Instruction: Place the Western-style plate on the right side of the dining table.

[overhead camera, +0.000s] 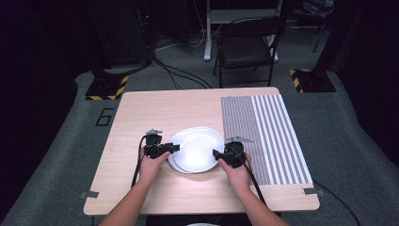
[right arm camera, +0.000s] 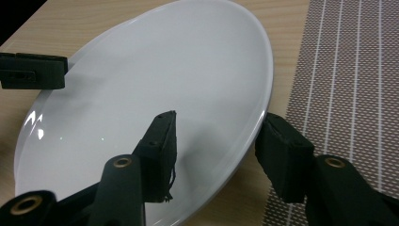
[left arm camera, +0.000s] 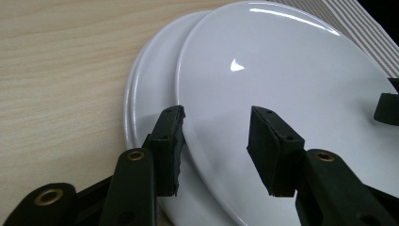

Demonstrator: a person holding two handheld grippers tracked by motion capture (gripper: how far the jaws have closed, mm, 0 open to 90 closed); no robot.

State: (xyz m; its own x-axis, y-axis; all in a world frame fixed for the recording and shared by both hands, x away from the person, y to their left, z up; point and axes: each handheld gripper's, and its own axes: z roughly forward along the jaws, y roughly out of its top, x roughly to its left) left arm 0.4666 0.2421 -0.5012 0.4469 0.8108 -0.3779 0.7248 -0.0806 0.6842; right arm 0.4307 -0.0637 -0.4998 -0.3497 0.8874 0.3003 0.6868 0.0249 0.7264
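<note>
Two white plates lie stacked a little offset at the middle of the wooden table [overhead camera: 155, 108]. The top plate [overhead camera: 197, 146] [left arm camera: 282, 70] [right arm camera: 155, 70] covers most of the lower plate [overhead camera: 172, 163] [left arm camera: 148, 89]. My left gripper [overhead camera: 175, 148] [left arm camera: 217, 122] is open at the stack's left edge, one jaw over the top plate and one at its rim. My right gripper [overhead camera: 215, 153] [right arm camera: 220, 121] is open at the right edge, its jaws straddling the top plate's rim. Neither pair of jaws presses on the plate.
A grey striped placemat [overhead camera: 263, 136] [right arm camera: 348, 70] covers the table's right part, just right of the plates. A black folding chair [overhead camera: 247, 47] stands beyond the far edge. Bare wood lies left of and behind the plates.
</note>
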